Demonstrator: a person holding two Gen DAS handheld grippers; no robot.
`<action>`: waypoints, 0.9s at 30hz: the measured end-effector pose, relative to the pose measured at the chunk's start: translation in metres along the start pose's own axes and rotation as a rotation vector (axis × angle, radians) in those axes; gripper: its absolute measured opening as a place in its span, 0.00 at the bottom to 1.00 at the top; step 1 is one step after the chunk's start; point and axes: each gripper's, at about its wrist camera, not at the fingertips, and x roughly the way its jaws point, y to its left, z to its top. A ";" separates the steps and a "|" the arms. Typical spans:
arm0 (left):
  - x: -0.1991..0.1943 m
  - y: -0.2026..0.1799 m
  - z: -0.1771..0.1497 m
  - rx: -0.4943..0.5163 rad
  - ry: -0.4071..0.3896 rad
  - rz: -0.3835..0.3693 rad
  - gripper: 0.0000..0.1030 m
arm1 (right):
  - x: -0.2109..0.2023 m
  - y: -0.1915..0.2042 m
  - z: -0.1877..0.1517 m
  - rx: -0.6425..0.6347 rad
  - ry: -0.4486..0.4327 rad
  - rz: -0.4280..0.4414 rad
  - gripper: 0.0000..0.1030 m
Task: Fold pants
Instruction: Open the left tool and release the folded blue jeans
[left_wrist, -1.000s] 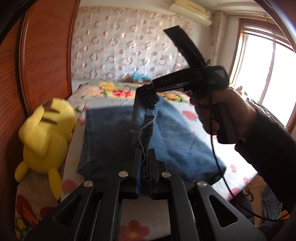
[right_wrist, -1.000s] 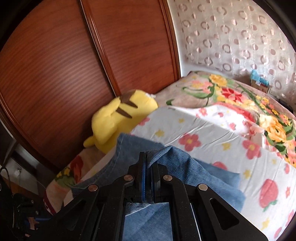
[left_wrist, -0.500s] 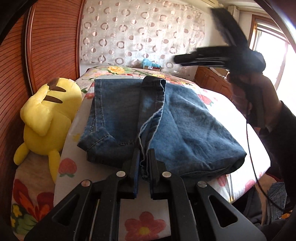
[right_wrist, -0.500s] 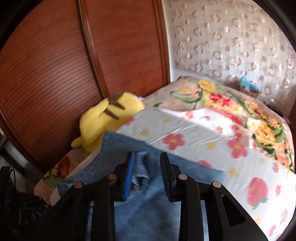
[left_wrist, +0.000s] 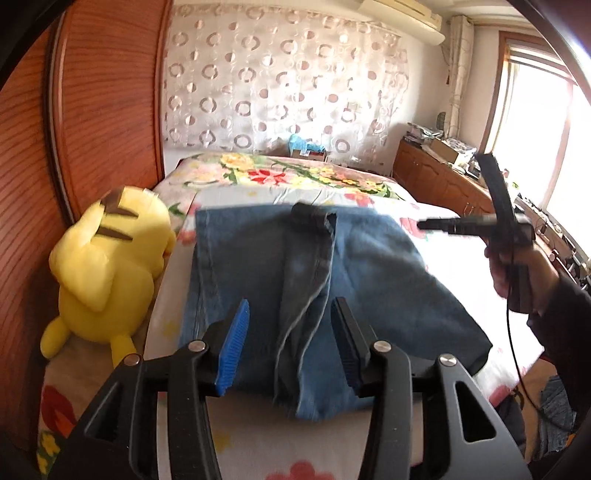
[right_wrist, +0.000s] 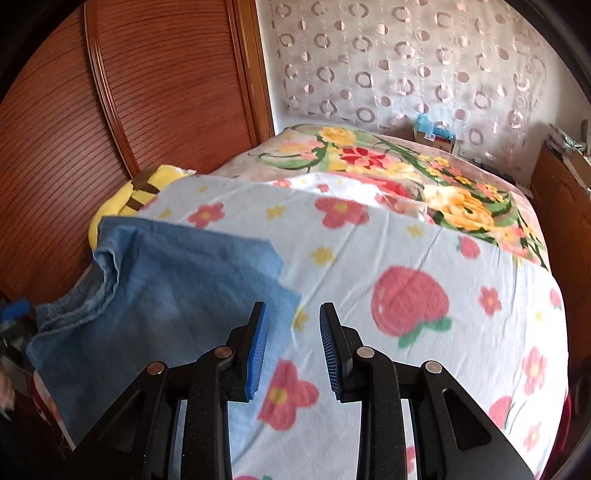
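Moved: my left gripper (left_wrist: 290, 349) lets go, jaws opening over the jeans (left_wrist: 317, 280).
Right gripper (right_wrist: 291, 349): partly open, empty, lower middle.

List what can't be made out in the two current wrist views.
- Jeans: near edge hidden behind the left gripper in left wrist view; cut off lower left in right wrist view.
- Yellow plush: mostly hidden behind blanket, right wrist view.
- Right gripper: motion-blurred, jaws unreadable, left wrist view.
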 end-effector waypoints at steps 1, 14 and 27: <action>0.005 -0.005 0.008 0.013 0.002 -0.003 0.46 | 0.002 0.002 -0.003 0.002 0.003 -0.019 0.29; 0.077 -0.048 0.059 0.111 0.086 0.008 0.46 | -0.026 0.014 -0.071 0.071 -0.013 -0.033 0.41; 0.116 -0.032 0.081 0.119 0.155 0.067 0.08 | -0.044 0.016 -0.088 0.059 -0.036 0.025 0.42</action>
